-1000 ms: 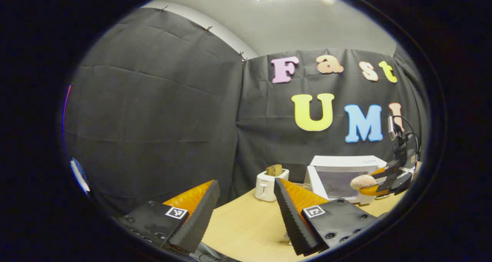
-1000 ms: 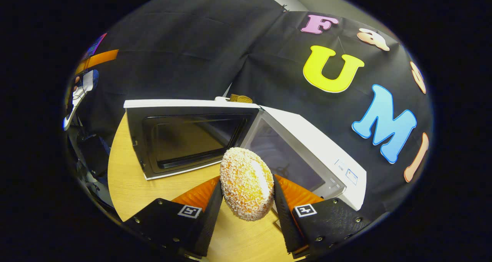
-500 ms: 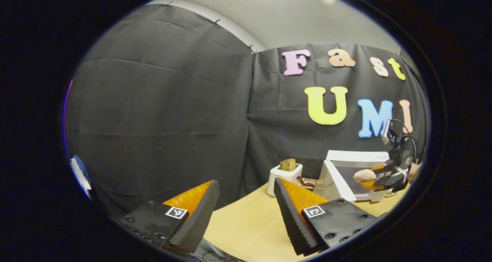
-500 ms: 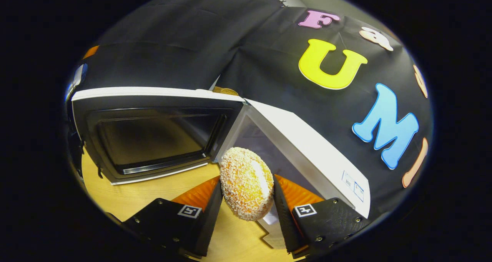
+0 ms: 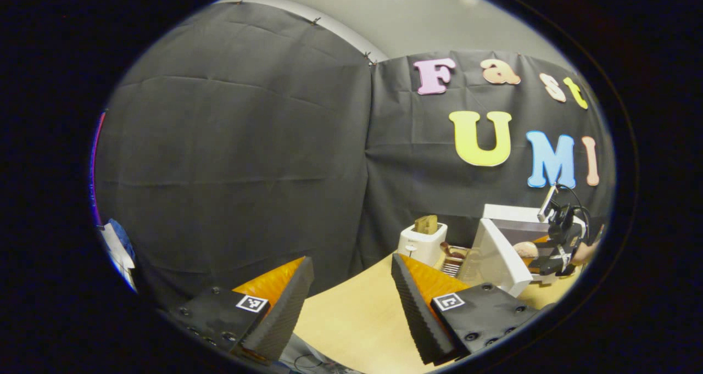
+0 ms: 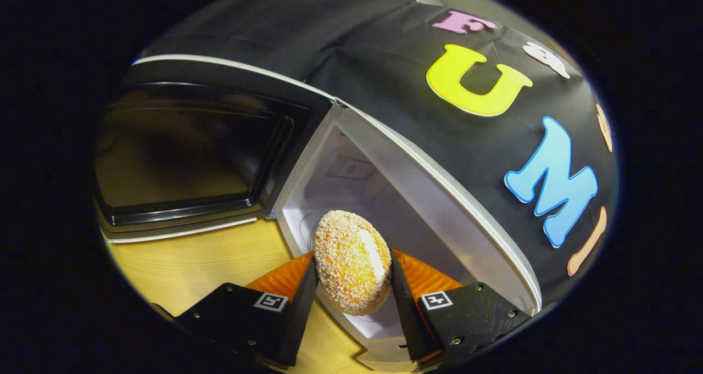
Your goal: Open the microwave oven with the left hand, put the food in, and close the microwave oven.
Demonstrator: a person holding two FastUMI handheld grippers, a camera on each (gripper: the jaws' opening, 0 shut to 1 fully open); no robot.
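Observation:
In the right gripper view a round crumb-coated bun point(image 6: 351, 261) stands on edge between the fingers of my right gripper point(image 6: 351, 286), which is shut on it. It hangs at the mouth of the white microwave point(image 6: 439, 198), whose pale cavity lies just ahead. The dark-windowed door point(image 6: 187, 149) stands swung wide to the left. In the left gripper view my left gripper point(image 5: 351, 291) is open and holds nothing, low over the wooden table point(image 5: 357, 319). Far right there, the microwave point(image 5: 508, 236) with its door point(image 5: 494, 256) open, the bun point(image 5: 525, 249) and the right gripper point(image 5: 554, 253) appear small.
A white toaster point(image 5: 422, 241) with a slice of bread in its slot stands left of the microwave, near the black cloth wall. A small rack-like object point(image 5: 455, 255) sits between toaster and microwave door. A hand point(image 5: 582, 251) holds the right gripper.
My right gripper has carried the bun forward up to the microwave's opening. The left gripper view has swung left, away from the microwave, the gripper staying open.

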